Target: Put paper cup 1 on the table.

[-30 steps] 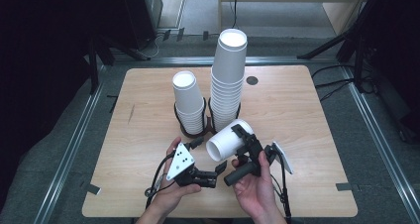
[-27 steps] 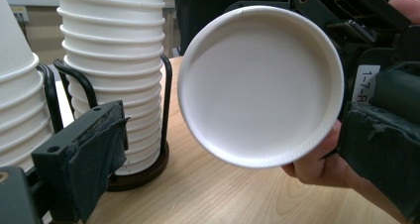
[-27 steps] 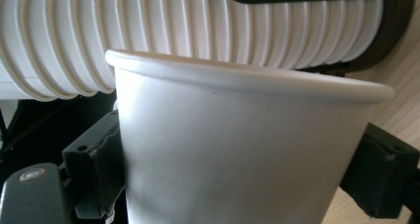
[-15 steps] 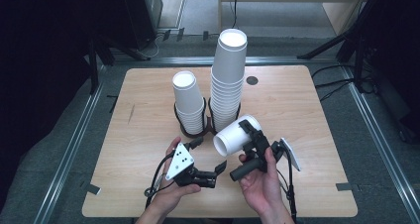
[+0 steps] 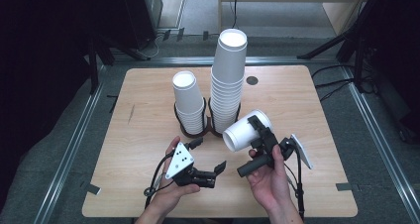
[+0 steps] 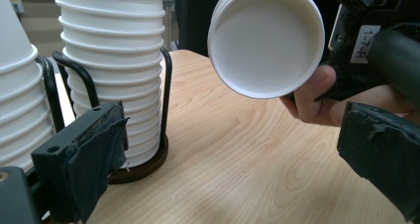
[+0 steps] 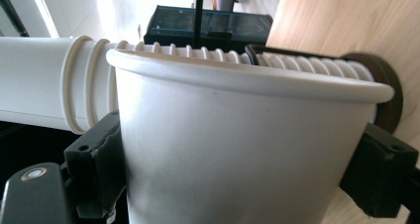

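Observation:
Two stacks of white paper cups stand in black wire holders mid-table: a short stack (image 5: 187,102) and a tall stack (image 5: 229,80). My right gripper (image 5: 255,130) is shut on a single white cup (image 5: 242,132), held tilted on its side above the table, right of the holders. In the right gripper view the cup (image 7: 237,144) sits between both black fingers (image 7: 96,169). My left gripper (image 5: 208,154) rests low near the front edge, open, nothing between its pads (image 6: 94,154). Its view faces the held cup's bottom (image 6: 267,38) and the tall stack (image 6: 114,60).
The wooden table (image 5: 148,85) has a dark round hole (image 5: 252,80) behind the tall stack. Metal rails and dark floor surround the table. Cables trail from both grippers toward the front edge.
My right gripper has carried the cup a little to the right and upward, away from the left gripper. The left gripper has stayed in place.

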